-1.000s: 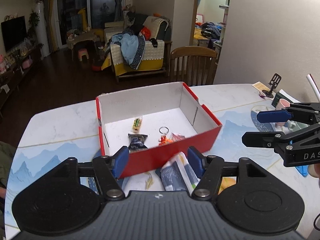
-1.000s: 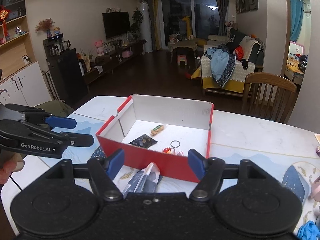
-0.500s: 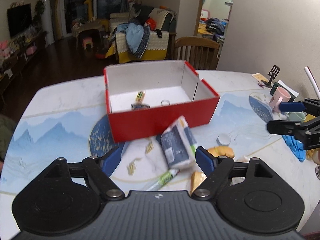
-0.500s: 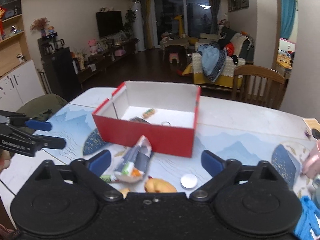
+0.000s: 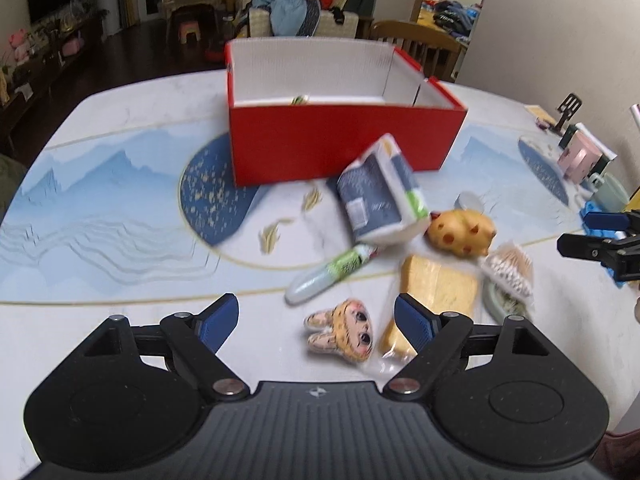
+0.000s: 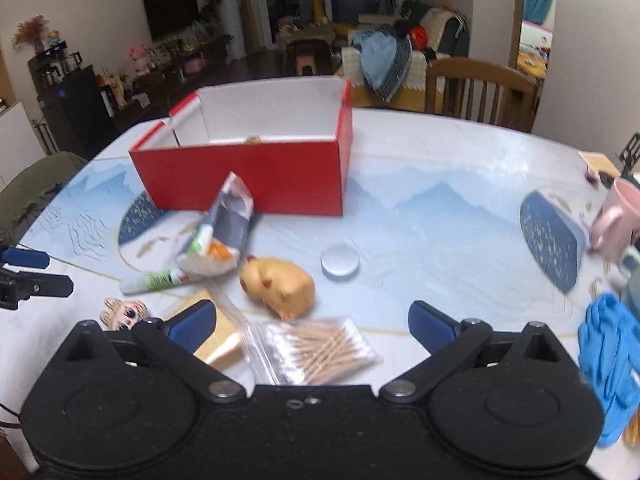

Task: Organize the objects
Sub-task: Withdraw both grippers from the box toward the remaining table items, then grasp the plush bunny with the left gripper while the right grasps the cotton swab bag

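Red cardboard box (image 5: 340,140) with white inner walls stood open-topped toward the far side of the table (image 5: 100,208), whose glossy top carried a blue mountain print. Leaning against the box's near wall was a soft tissue pack (image 5: 380,192) in grey-blue wrap. Nearer me lay a flat yellow sponge slab (image 5: 436,296), touching my left gripper's right finger, a rounded yellow pig toy (image 5: 460,232), a clear bag of wooden cotton swabs (image 6: 320,348), a green-and-white tube (image 5: 332,276), a small bunny-eared doll face (image 5: 344,334) and a round white lid (image 6: 340,264). Crumpled blue gloves (image 6: 608,364) and a pink mug (image 6: 616,216) sat off to my right. My left gripper (image 5: 316,320) hung spread wide over the doll face, holding nothing. My right gripper (image 6: 312,320) was likewise splayed wide and empty above the swab bag.
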{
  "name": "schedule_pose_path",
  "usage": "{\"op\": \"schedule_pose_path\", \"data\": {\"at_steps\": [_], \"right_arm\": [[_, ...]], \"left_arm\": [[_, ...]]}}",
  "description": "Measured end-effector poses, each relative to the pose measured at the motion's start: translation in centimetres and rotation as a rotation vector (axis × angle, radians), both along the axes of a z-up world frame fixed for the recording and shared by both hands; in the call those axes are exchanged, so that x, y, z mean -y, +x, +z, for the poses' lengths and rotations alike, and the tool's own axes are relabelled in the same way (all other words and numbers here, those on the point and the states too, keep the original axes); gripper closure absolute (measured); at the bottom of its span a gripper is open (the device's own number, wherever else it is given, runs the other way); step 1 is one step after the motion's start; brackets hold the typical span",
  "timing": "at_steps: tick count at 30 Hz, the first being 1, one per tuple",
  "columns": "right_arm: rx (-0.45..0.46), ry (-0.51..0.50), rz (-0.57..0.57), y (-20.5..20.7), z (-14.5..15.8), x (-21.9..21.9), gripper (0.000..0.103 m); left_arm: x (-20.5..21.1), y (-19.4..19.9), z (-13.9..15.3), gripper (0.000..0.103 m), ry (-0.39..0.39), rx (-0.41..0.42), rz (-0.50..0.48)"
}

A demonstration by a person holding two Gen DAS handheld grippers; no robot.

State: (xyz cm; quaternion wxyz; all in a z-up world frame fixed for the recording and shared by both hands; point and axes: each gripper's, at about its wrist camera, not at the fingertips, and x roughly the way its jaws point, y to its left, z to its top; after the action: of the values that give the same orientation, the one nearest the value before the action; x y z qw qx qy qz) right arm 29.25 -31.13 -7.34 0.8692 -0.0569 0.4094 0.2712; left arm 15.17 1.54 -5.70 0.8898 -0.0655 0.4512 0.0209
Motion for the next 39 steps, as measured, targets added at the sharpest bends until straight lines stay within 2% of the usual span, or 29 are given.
{"op": "schedule_pose_path", "data": {"at_steps": [10, 12, 14, 27, 31, 39], "right_arm": [[-0.082, -0.023, -0.101, 0.9, -3.5, -0.3, 0.001], [-0.1, -0.023, -0.132, 1.3, -3.9, -0.5, 0.001], [-0.126, -0.018, -0.169, 1.9, -4.3, -0.6, 0.001], [-0.253, -0.022, -0.29, 4.4, -6.6, -2.0, 0.001], [-0.26, -0.04, -0.291, 4.5, -7.0, -2.4, 0.001], [-0.265, -0.055, -0.265, 3.8, -7.3, -2.2, 0.001]], "left_arm": [[1.1, -0.2, -3.0, 0.017, 0.022, -0.031, -0.003], [1.1, -0.2, -3.2, 0.005, 0.011, -0.025, 0.0], [1.1, -0.1, -3.4, 0.001, 0.016, -0.019, 0.004], [1.5, 1.1, -5.5, 0.001, 0.047, -0.056, 0.003], [1.6, 1.5, -6.0, 0.001, 0.066, -0.063, -0.003], [1.5, 2.0, -6.7, 0.001, 0.045, -0.071, -0.012]]}}
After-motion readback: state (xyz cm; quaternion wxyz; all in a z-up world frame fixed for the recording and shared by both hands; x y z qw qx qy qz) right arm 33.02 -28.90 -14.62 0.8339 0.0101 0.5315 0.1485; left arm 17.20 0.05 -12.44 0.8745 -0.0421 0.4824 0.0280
